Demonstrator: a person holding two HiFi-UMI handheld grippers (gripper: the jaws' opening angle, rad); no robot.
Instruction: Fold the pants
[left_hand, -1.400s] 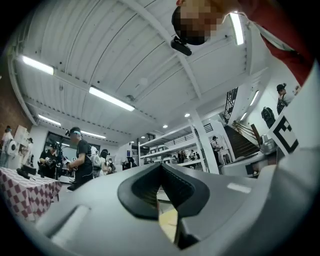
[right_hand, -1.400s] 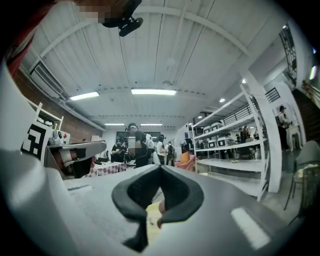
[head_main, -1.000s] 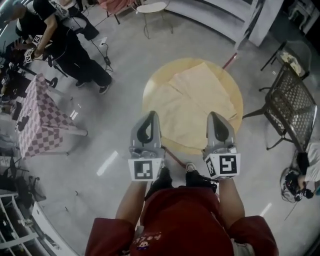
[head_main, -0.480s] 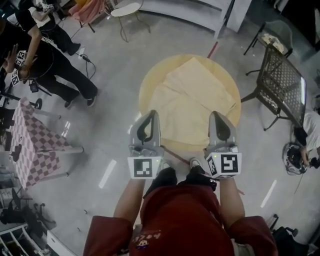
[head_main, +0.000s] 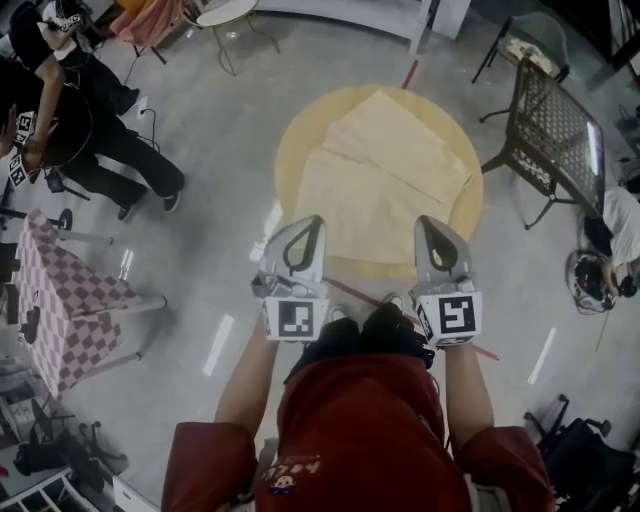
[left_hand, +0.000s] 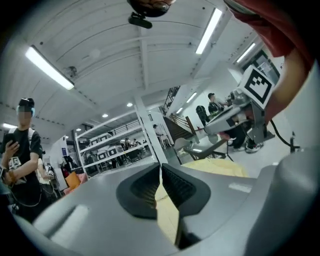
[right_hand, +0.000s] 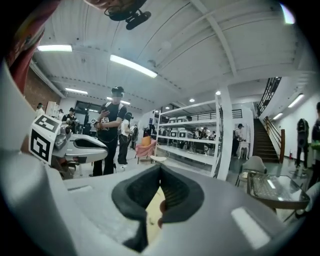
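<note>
Round table (head_main: 287, 160) holds the pants (head_main: 385, 175) — just ahead of left tool (head_main: 305, 224) and right tool (head_main: 428, 224), both closed, empty.

Round yellow bench (head_main: 298, 132) at upper centre of frame, with tan pants (head_main: 382, 190) spread flat across it.

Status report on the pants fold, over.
Left hand-held gripper shut, right hand-held gripper shut. Pants lying flat on round table. Nothing in the way.
</note>
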